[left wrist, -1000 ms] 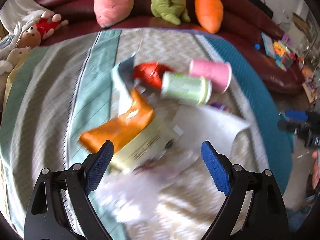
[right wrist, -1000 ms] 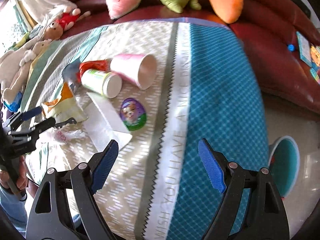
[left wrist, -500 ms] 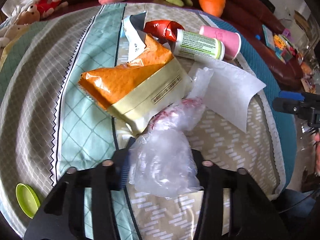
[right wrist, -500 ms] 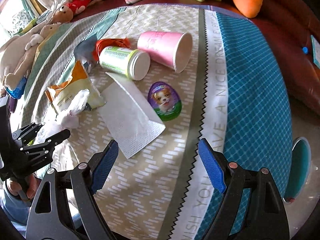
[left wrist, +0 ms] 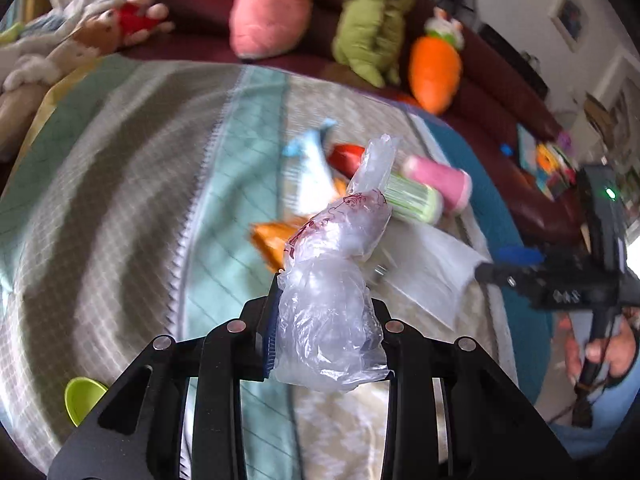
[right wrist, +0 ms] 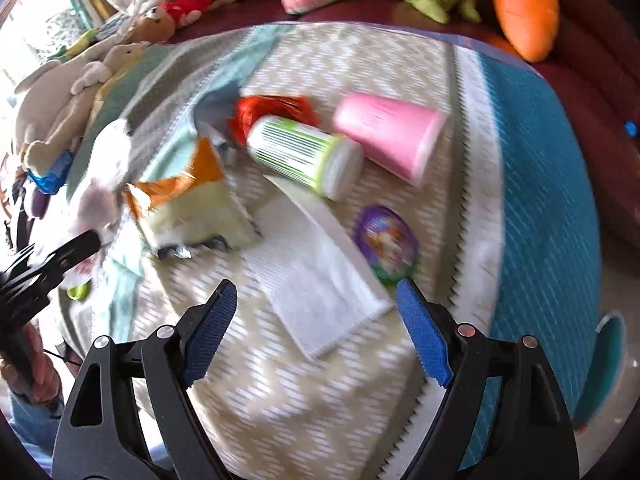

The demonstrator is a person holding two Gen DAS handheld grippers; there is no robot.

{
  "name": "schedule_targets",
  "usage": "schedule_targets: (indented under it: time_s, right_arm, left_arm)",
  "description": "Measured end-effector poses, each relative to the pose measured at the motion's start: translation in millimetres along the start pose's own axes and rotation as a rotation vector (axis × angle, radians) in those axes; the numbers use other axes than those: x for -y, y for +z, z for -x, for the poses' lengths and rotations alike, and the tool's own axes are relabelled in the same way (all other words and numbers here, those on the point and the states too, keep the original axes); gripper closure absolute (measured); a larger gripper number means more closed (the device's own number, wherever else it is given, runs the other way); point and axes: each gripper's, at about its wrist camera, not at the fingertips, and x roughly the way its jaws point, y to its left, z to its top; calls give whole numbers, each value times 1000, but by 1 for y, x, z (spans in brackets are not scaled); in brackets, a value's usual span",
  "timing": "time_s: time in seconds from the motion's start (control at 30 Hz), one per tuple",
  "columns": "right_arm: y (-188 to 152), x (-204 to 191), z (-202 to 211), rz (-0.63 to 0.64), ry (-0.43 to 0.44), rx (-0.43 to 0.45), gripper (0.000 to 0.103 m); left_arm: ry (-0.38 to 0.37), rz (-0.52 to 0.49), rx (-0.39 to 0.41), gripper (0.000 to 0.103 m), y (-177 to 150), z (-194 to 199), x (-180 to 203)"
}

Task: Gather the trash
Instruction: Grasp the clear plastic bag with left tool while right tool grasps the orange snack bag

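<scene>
Step in hand: removal of the first piece of trash. The left gripper (left wrist: 326, 324) is clenched on a crumpled clear plastic bag (left wrist: 336, 280), which stands up from between its fingers at centre frame in the left wrist view, apparently lifted clear of the table cloth (left wrist: 120, 200). In the right wrist view the same bag shows as a pale blur at far left, above the litter.

The right gripper (right wrist: 316, 332) is released, jaws spread wide, hovering at lower centre of its frame over the white napkin (right wrist: 316, 264), whose near corner lies between the fingertips but below them; no contact is evident.

Remaining litter sits in the middle of that frame: orange snack bag (right wrist: 188, 204), green-striped bottle (right wrist: 300, 156), pink cup (right wrist: 388, 136), red wrapper (right wrist: 272, 108) and purple egg-shaped wrapper (right wrist: 386, 240) just beside the napkin.

Judgement: the next move calls for carrying the bag to a bin, possibly the teal rim (right wrist: 608, 360) at the right edge, though this cannot be confirmed. The bag is light and loosely bunched; slippage is a risk
</scene>
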Motion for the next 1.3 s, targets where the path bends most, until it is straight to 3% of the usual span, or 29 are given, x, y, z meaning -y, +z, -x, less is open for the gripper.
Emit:
schedule_targets:
  time_s: [0.3, 0.53, 0.77, 0.83, 0.9, 1.07, 1.3]
  right_arm:
    - [44, -54, -44, 114, 145, -34, 25]
    - [63, -57, -89, 94, 226, -90, 25]
    - [57, -61, -108, 59, 335, -126, 26]
    - [56, -63, -107, 58, 358, -116, 45]
    - [52, -64, -101, 68, 371, -115, 76]
    - [46, -72, -84, 90, 353, -82, 80]
    - [35, -37, -39, 22, 307, 2, 81]
  left_arm:
    - [38, 139, -38, 72, 7, -34, -43]
    - [44, 150, -65, 72, 5, -45, -46]
    - [62, 145, -81, 72, 4, -51, -47]
    - [70, 147, -84, 72, 2, -52, -47]
    - [69, 153, -86, 72, 1, -51, -48]
    - [61, 130, -80, 72, -1, -47, -36]
    - [16, 82, -44, 72, 2, -29, -2]
